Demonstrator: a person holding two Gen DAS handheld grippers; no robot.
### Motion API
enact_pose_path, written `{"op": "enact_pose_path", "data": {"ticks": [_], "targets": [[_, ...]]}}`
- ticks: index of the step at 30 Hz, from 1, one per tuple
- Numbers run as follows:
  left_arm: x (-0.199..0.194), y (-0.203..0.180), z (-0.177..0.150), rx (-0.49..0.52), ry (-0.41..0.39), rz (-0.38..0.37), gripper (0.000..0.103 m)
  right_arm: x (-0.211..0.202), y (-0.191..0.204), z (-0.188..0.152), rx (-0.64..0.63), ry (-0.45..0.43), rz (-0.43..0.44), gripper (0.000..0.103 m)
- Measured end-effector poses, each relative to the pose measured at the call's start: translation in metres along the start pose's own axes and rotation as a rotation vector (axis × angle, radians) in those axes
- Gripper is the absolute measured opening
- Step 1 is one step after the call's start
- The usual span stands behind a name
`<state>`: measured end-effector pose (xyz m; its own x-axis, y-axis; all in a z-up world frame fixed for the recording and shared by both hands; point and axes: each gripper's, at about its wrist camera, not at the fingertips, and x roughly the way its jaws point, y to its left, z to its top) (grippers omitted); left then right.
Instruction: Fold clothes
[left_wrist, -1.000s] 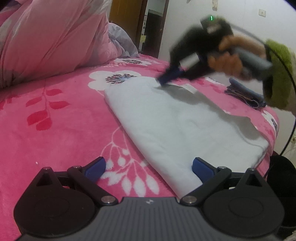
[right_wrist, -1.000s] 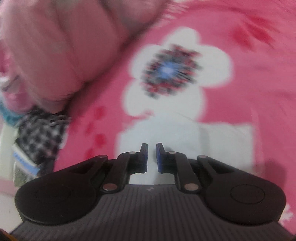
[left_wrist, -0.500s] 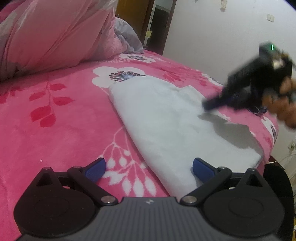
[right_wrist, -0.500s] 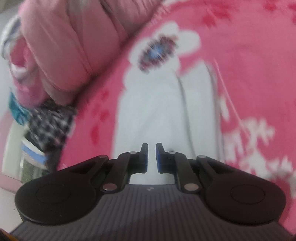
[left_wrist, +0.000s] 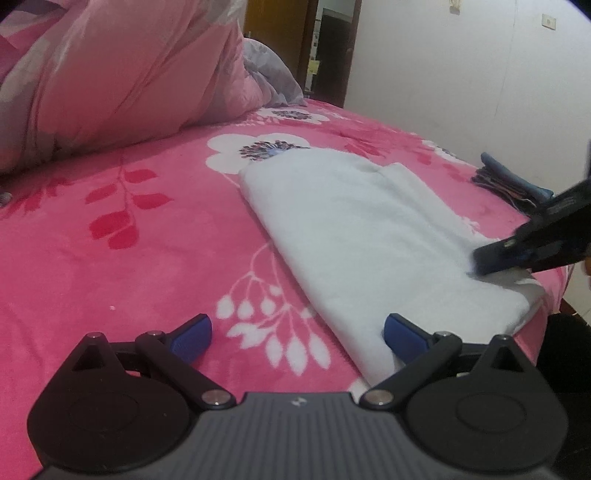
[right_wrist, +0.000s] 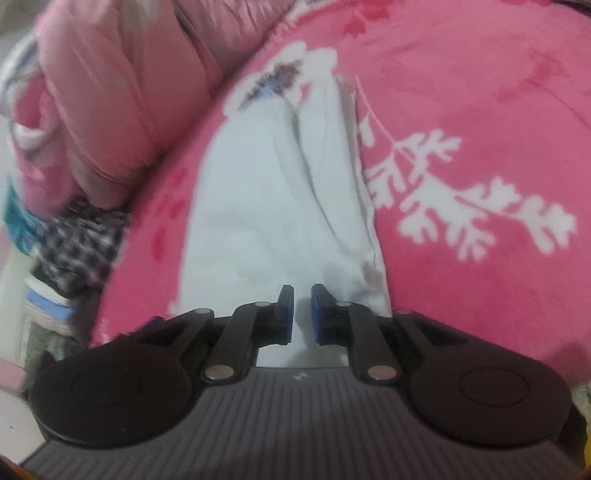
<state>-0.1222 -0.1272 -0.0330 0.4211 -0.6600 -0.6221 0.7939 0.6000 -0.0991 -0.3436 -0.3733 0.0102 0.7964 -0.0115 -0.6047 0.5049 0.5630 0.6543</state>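
A white garment (left_wrist: 351, 229), folded into a long strip, lies slantwise on the pink flowered bedspread (left_wrist: 147, 266). My left gripper (left_wrist: 295, 332) is open at the strip's near corner; its right finger (left_wrist: 402, 336) rests on the cloth and its left finger stands over bare bedspread. In the left wrist view my right gripper (left_wrist: 480, 262) is shut, with its tips down on the garment's right end. From the right wrist view the garment (right_wrist: 251, 206) runs away from the shut right gripper (right_wrist: 302, 306). I see no cloth pinched between its fingers.
A bulky pink quilt (left_wrist: 110, 74) is heaped along the back of the bed. A small stack of dark blue folded clothes (left_wrist: 509, 184) sits by the far right edge. A checked cloth (right_wrist: 77, 243) lies beside the bed. The bed edge drops off just right of the garment.
My right gripper has swept from the garment's far end along its right side down to the near right end, staying shut. The left gripper has stayed open at the near corner.
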Motion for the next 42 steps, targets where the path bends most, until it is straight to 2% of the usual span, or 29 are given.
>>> {"op": "enact_pose_path", "data": {"ticks": [1,4,8,10,11,13,14,18,22,24,26,29,33,37,40,42], "targets": [[-0.003,0.0,0.001,0.001,-0.005,0.004,0.1,-0.005,-0.001,-0.005,-0.002,-0.012,0.009,0.014],[-0.008,-0.001,0.0,0.005,-0.005,0.007,0.1,-0.018,-0.005,-0.021,-0.005,-0.041,0.031,0.029],[-0.01,0.004,0.001,-0.046,0.02,-0.008,0.1,-0.012,-0.026,-0.036,0.049,0.0,-0.001,0.03],[-0.014,0.011,0.006,-0.095,0.007,-0.024,0.1,-0.025,-0.026,-0.028,0.075,-0.035,0.063,0.034],[-0.015,0.016,0.01,-0.126,-0.001,-0.042,0.1,-0.032,-0.026,-0.024,0.082,-0.061,0.101,0.044],[-0.013,0.027,0.02,-0.193,0.003,-0.085,0.1,-0.042,-0.029,-0.01,0.087,-0.116,0.186,0.057],[-0.011,0.032,0.025,-0.226,0.007,-0.104,0.1,-0.041,-0.031,-0.001,0.093,-0.128,0.194,0.06],[0.01,0.043,0.047,-0.302,0.023,-0.157,0.098,-0.026,-0.054,0.033,0.15,-0.144,0.152,0.062],[0.04,0.044,0.06,-0.321,0.057,-0.204,0.091,0.016,-0.078,0.054,0.212,-0.059,0.128,0.062],[0.057,0.046,0.062,-0.337,0.074,-0.225,0.088,0.032,-0.084,0.059,0.235,-0.033,0.142,0.062],[0.073,0.048,0.064,-0.353,0.09,-0.246,0.081,0.043,-0.088,0.066,0.247,-0.018,0.161,0.062],[0.096,0.052,0.066,-0.377,0.109,-0.278,0.08,0.059,-0.09,0.076,0.252,0.001,0.189,0.062],[0.112,0.065,0.07,-0.439,0.088,-0.334,0.078,0.081,-0.086,0.092,0.237,0.04,0.222,0.062],[0.129,0.075,0.077,-0.51,0.078,-0.358,0.067,0.1,-0.081,0.109,0.222,0.069,0.266,0.062],[0.139,0.08,0.081,-0.556,0.078,-0.377,0.062,0.115,-0.075,0.118,0.2,0.087,0.292,0.061],[0.144,0.082,0.082,-0.584,0.08,-0.382,0.053,0.122,-0.069,0.122,0.165,0.099,0.303,0.061]]}}
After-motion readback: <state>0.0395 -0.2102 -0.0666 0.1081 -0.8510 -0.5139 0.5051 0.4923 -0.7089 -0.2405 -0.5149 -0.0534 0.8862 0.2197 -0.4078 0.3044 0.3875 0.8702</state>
